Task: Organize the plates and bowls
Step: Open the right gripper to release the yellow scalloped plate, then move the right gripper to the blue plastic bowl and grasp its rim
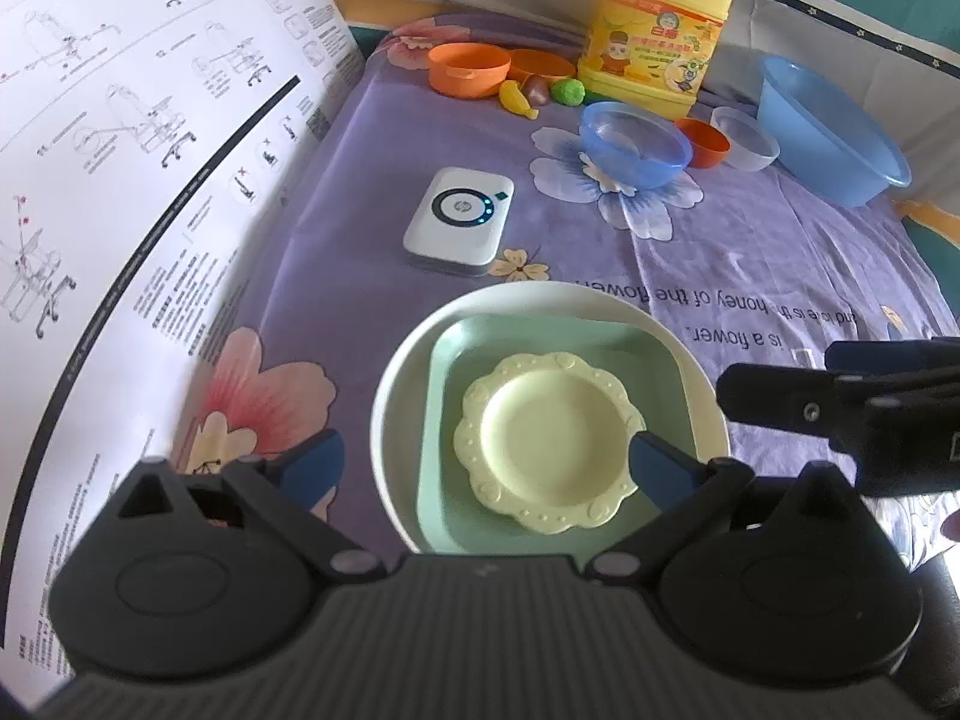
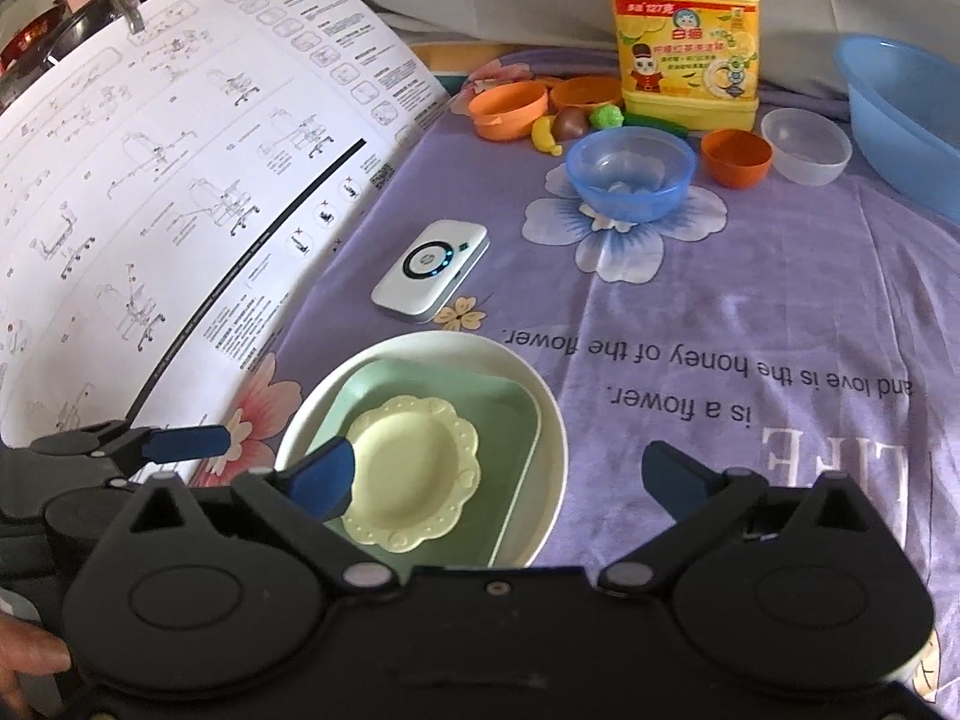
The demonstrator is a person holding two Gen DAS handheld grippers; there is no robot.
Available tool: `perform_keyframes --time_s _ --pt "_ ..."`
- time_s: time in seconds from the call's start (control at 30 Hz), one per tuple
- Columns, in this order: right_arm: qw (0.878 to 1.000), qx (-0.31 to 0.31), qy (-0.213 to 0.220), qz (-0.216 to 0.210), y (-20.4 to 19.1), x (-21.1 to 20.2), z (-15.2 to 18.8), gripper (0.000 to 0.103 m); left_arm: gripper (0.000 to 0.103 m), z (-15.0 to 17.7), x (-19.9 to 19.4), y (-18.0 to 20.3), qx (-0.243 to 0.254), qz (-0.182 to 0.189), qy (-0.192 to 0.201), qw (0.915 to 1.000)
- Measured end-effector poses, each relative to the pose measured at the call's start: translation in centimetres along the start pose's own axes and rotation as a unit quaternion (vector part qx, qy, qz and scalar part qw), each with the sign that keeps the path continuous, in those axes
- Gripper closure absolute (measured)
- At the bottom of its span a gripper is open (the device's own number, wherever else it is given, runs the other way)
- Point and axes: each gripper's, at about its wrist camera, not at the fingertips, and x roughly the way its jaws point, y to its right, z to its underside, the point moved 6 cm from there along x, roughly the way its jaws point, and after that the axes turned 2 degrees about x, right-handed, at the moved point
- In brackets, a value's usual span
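A yellow scalloped plate lies on a green square plate, which lies on a white round plate; the stack also shows in the right wrist view. My left gripper is open and empty over the stack. My right gripper is open and empty, just right of the stack's near edge. At the back stand a blue bowl, a small orange bowl, a clear bowl and an orange bowl.
A large instruction sheet covers the left. A white device lies behind the stack. A yellow detergent jug, toy fruit and a big blue basin stand at the back on the purple cloth.
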Motion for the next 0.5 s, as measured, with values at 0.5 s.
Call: perform_keyframes --time_s 0.5 --pt "0.997 0.073 0.005 0.038 6.6 0.0 -1.7 0.000 0.000 -4.1 1.7 1.9 0.016 -0.010 0.004 0.9998"
